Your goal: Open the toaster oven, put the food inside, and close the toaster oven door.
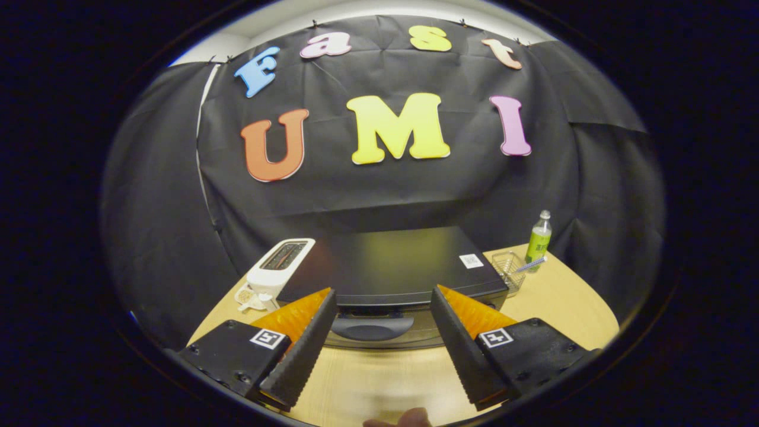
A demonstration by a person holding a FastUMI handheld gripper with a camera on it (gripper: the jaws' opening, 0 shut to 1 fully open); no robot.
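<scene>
A black toaster oven stands on the wooden table, seen from above and in front. Its door is closed, and the dark curved door handle lies just ahead of and between my fingertips. My gripper hovers above the oven's front edge, open wide, with nothing between the fingers. No food item is clearly visible.
A white slot toaster sits left of the oven, with a small pale object at its foot. Right of the oven are a clear wire basket and a green bottle. A person's fingertip shows below the fingers.
</scene>
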